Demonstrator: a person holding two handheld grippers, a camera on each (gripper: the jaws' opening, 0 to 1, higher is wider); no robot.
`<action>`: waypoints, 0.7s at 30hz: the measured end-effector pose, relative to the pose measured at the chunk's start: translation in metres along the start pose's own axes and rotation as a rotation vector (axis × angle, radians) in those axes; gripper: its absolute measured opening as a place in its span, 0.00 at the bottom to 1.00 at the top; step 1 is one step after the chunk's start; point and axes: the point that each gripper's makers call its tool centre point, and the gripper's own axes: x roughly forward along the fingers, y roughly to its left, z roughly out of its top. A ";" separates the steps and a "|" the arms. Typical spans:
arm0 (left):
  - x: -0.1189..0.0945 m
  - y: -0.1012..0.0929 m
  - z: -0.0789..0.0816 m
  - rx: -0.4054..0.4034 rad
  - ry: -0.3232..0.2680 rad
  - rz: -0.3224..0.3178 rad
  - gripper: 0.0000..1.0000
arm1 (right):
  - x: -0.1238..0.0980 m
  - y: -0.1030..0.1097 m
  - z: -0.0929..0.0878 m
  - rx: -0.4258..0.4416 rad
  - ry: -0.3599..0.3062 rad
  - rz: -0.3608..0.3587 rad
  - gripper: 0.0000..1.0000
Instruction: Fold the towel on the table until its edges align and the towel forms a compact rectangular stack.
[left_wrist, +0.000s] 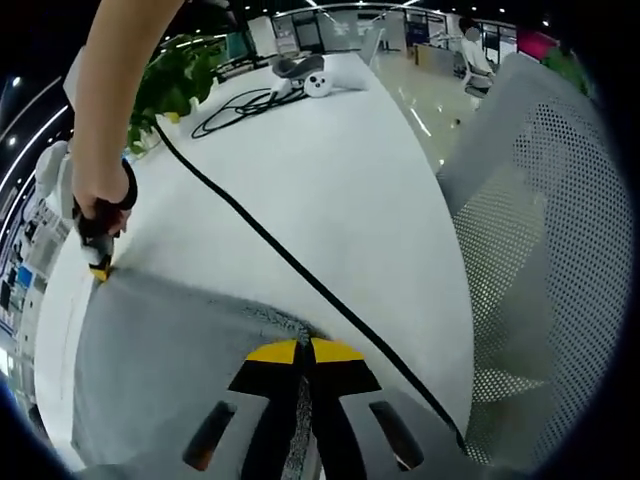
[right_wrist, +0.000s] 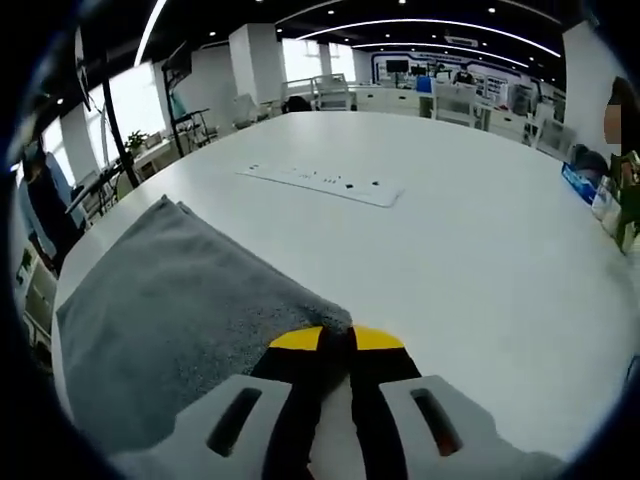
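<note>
A broad white surface (right_wrist: 420, 260) carries everything, its curved edge running down the right of the left gripper view beside a grey mesh chair (left_wrist: 540, 250).

The grey towel (right_wrist: 170, 310) lies flat near one edge of the surface. In the right gripper view it spreads from the left toward the bottom centre, with a doubled layer showing along its far edge. In the left gripper view the towel (left_wrist: 160, 360) covers the lower left, its far edge running straight across from the other gripper to this one.

A black cable (left_wrist: 300, 275) crosses the surface diagonally from a coil at the far end, passing just beside the towel's corner. A long white power strip (right_wrist: 320, 182) lies well apart from the towel, toward the middle of the surface. A green plant (left_wrist: 175, 80) stands at the surface's far left edge in the left gripper view.

The left gripper (left_wrist: 303, 352) has its yellow-tipped jaws pressed together on a corner of the towel, with cloth showing between them. The right gripper (right_wrist: 337, 340) is likewise pinched on the towel's near corner, jaws closed together. In the left gripper view the right gripper (left_wrist: 99, 268) appears at the far corner of the towel, held by a person's hand (left_wrist: 98, 195), its tip touching the cloth edge.
</note>
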 end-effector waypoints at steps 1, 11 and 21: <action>0.001 0.000 0.001 0.000 -0.001 -0.001 0.02 | -0.001 -0.002 -0.001 0.000 -0.004 -0.002 0.07; 0.011 -0.005 0.019 -0.001 -0.026 -0.002 0.02 | -0.012 -0.023 -0.011 0.018 -0.018 -0.026 0.09; 0.009 -0.005 0.018 -0.021 -0.030 0.011 0.04 | -0.015 -0.024 -0.012 0.059 0.000 -0.054 0.15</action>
